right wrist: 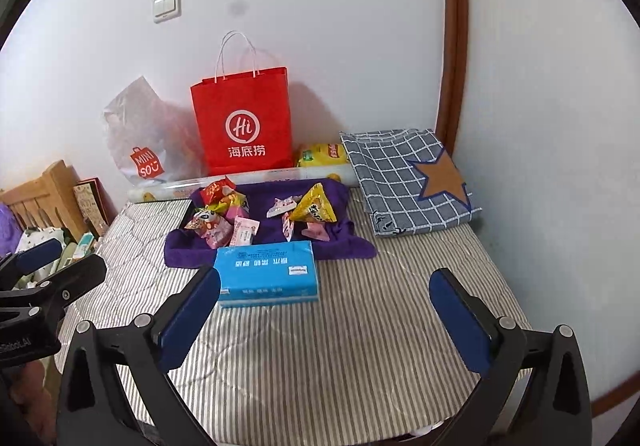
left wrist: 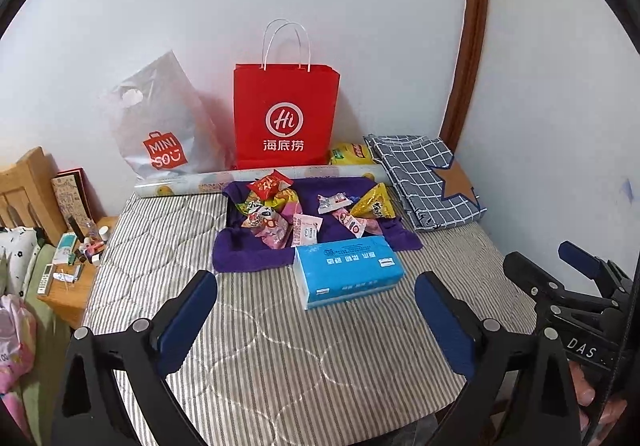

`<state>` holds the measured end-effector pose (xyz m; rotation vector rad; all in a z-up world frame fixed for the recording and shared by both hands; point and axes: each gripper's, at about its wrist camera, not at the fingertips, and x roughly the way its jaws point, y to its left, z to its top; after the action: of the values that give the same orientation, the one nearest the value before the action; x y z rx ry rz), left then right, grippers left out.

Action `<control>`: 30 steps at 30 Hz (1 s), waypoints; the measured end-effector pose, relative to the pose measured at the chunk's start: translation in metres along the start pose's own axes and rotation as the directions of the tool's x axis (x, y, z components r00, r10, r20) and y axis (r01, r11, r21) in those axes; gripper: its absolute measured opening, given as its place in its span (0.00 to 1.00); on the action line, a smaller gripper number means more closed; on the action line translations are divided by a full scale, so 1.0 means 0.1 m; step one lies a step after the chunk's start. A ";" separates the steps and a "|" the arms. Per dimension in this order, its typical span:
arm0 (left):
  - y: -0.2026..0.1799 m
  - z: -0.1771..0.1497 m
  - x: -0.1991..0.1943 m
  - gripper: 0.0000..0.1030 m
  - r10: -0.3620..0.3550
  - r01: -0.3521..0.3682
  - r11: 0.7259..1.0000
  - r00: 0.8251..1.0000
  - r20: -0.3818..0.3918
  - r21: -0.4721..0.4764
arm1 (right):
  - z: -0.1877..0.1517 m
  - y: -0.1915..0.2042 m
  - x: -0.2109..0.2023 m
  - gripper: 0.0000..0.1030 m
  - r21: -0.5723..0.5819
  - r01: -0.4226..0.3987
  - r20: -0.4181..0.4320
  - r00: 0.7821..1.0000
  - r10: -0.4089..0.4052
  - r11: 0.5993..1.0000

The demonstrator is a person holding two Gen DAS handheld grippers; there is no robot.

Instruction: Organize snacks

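Fingers of the left gripper point(left wrist: 316, 306) and right gripper point(right wrist: 326, 310) spread wide, holding nothing, above a striped mattress point(left wrist: 280, 346); snacks point(left wrist: 312, 211) lie beyond a blue tissue pack point(left wrist: 348, 270).

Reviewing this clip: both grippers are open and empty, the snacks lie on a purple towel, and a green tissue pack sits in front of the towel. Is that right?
Not quite: the tissue pack is blue, not green, as both wrist views show. The rest holds: the left gripper and right gripper are open and empty, and the snacks lie on the purple towel, with the pack in front of it.
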<state>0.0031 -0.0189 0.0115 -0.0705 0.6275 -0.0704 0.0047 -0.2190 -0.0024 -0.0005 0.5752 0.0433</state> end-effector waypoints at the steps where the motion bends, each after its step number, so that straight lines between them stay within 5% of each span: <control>1: 0.00 -0.01 -0.02 0.97 -0.004 0.004 1.000 1.000 0.002 -0.003 | -0.01 0.00 -0.03 1.00 0.000 0.000 0.003 1.000 0.000 1.000; 30: -0.05 -0.06 -0.21 0.97 -0.004 0.004 1.000 1.000 0.016 0.001 | -0.11 0.00 -0.24 1.00 0.007 -0.013 0.021 1.000 0.013 1.000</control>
<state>-0.0176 -0.0219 0.0198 -0.0708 0.6116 -0.0738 -0.0212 -0.2199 0.0014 0.0107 0.5547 0.0535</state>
